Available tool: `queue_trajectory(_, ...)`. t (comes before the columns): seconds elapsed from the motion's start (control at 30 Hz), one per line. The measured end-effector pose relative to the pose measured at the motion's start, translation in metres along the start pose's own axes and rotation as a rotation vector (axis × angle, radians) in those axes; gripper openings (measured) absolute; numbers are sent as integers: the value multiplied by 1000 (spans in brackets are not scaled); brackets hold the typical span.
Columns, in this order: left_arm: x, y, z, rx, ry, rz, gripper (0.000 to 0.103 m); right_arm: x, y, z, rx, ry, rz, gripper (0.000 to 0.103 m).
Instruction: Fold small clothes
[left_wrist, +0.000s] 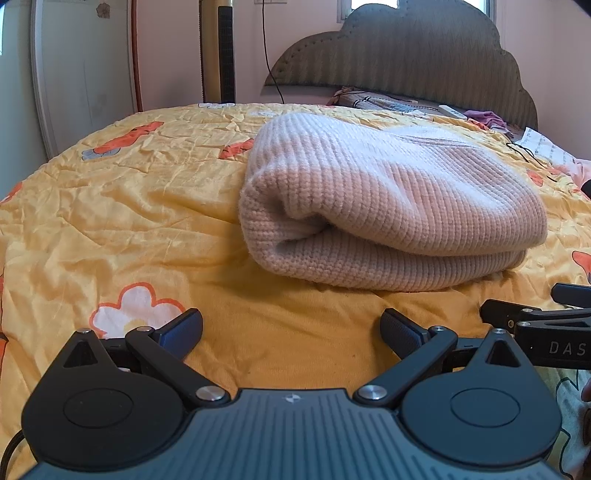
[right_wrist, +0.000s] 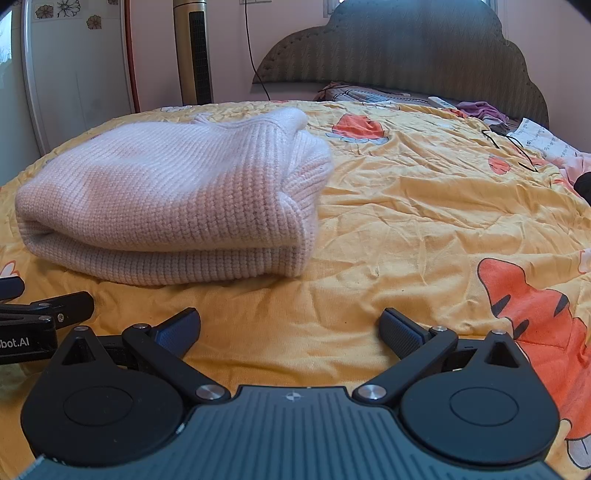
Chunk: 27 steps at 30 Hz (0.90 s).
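Lay folded mid-bed: pink knit sweater (left_wrist: 388, 206), prob. soft, bulky; best gripped at folded edge. Left gripper (left_wrist: 291, 332) & right gripper (right_wrist: 290, 332) jaws wide, empty.

Bare bed (right_wrist: 406, 206) lies between the fingers (right_wrist: 177, 334) and the sweater (right_wrist: 177, 199). Only the sweater blocks the way ahead.
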<state>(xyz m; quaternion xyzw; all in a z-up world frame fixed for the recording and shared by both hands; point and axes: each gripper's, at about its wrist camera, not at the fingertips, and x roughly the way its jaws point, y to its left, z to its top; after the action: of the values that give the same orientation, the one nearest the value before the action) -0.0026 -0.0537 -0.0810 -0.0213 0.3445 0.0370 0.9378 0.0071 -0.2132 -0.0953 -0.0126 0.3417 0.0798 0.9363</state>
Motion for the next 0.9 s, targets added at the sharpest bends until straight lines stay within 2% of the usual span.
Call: queue_trajectory(0.9,-1,0,0,-9,-4,-5,103,0,0,0,1,-1,1,101)
